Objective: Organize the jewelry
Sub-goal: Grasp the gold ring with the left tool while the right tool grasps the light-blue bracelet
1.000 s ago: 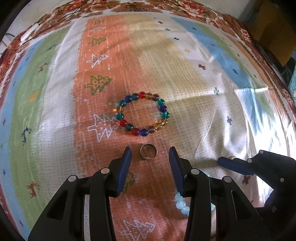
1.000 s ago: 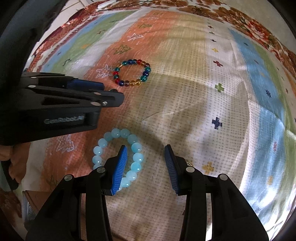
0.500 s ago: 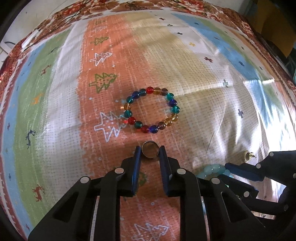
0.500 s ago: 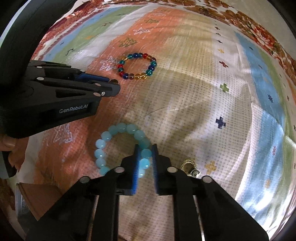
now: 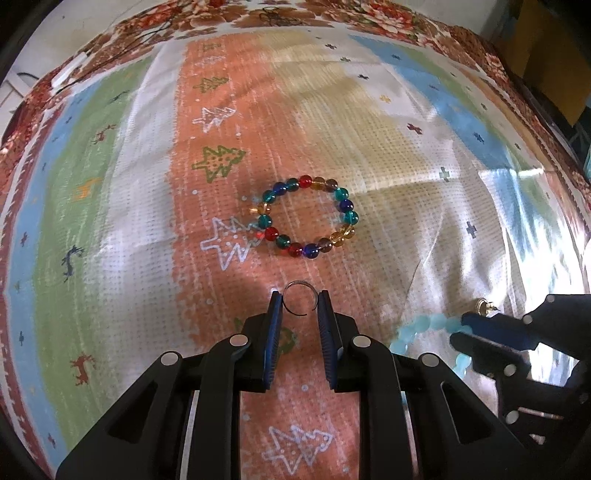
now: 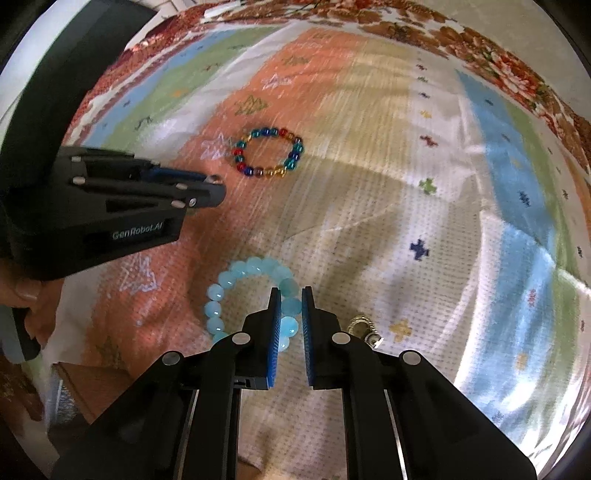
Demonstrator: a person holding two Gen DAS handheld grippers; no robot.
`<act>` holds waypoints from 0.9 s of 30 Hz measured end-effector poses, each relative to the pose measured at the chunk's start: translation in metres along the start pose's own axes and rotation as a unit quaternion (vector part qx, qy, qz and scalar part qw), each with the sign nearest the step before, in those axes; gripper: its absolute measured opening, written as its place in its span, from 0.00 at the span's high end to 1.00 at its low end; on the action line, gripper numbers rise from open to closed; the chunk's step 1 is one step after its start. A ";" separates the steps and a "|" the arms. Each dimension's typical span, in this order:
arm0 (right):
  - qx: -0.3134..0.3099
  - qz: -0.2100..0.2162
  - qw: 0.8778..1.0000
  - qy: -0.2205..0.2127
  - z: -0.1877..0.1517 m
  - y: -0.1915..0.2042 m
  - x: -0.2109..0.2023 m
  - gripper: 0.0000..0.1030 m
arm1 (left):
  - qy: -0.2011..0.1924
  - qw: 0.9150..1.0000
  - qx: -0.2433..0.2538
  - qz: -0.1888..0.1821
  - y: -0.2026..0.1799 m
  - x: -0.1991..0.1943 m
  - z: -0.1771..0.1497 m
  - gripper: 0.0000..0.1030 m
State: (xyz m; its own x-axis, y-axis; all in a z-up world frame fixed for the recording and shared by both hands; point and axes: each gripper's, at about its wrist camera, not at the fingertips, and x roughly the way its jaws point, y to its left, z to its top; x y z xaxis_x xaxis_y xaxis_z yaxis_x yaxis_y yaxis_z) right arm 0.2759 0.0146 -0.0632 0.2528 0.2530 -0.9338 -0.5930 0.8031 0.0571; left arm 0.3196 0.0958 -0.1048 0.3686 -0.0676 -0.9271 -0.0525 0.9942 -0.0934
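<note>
My left gripper (image 5: 299, 301) is shut on a thin metal ring (image 5: 299, 288) and holds it upright just above the patterned cloth. A multicoloured bead bracelet (image 5: 308, 218) lies flat beyond it; it also shows in the right wrist view (image 6: 269, 153). My right gripper (image 6: 291, 295) is shut on the near side of a light-blue bead bracelet (image 6: 240, 280), whose loop extends to the left of the fingers. The left gripper shows from the side in the right wrist view (image 6: 216, 186). A small gold earring (image 6: 364, 326) lies right of my right fingers.
A patterned cloth (image 5: 110, 184) with orange, green, blue and white stripes covers the surface. A brown box edge (image 6: 85, 376) and the person's hand (image 6: 22, 295) show at the lower left of the right wrist view. A floral border (image 5: 332, 14) runs along the far edge.
Both grippers closed from open: the left onto the metal ring, the right onto the light-blue bracelet. The ring now stands upright between the left fingers, lifted off the cloth.
</note>
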 end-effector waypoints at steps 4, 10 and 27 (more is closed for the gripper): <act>0.005 -0.001 1.000 -0.016 0.001 -0.003 -0.015 0.88 | -0.013 1.000 -0.012 0.001 0.002 -0.017 -0.004 0.82; 0.006 0.004 0.999 -0.048 0.002 0.005 -0.043 0.88 | -0.039 0.999 -0.016 0.011 0.002 -0.050 -0.013 0.82; 0.008 0.002 0.996 -0.091 -0.017 0.017 -0.087 0.88 | -0.066 0.997 0.002 0.030 -0.013 -0.096 -0.053 0.81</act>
State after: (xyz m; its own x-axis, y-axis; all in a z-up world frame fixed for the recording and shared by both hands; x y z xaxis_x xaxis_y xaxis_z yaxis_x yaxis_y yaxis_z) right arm 0.2305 -0.0027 0.0129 0.3845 0.3489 -0.8547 -0.5822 0.8101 0.0687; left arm 0.2356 0.0845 -0.0341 0.4835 0.0034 -0.8754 -0.0754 0.9964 -0.0377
